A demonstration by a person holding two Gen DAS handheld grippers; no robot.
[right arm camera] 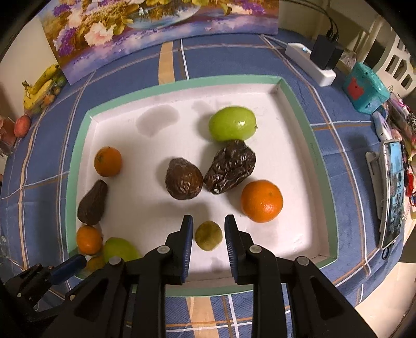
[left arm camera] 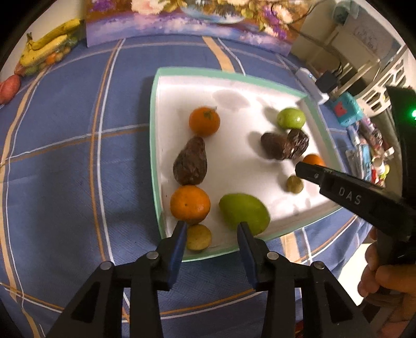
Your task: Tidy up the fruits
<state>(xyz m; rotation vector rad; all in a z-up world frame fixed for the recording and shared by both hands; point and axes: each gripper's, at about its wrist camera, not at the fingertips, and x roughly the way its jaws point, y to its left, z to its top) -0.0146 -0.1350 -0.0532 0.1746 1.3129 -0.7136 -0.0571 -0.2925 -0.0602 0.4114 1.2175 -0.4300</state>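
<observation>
A white tray with a mint rim (left arm camera: 153, 145) (right arm camera: 78, 166) lies on a blue checked cloth. It holds oranges (left arm camera: 189, 205) (right arm camera: 261, 201), dark wrinkled avocados (left arm camera: 191, 165) (right arm camera: 183, 179) and green fruits (left arm camera: 244, 213) (right arm camera: 231, 123). My left gripper (left arm camera: 212, 234) stands open over the tray's near left corner. A small yellow fruit (left arm camera: 200, 238) lies by its left finger and the green fruit by its right finger. My right gripper (right arm camera: 209, 225) (left arm camera: 299, 167) points down into the tray, shut on a small olive fruit (right arm camera: 208, 235) (left arm camera: 295, 184).
A flower painting (left arm camera: 182, 20) leans along the back. Bananas (left arm camera: 44, 44) and a red fruit (left arm camera: 9, 88) lie far left. A power strip (right arm camera: 309, 63), a teal box (right arm camera: 365, 88) and a phone (right arm camera: 391, 192) crowd the right side. A hand (left arm camera: 382, 275) holds the right gripper.
</observation>
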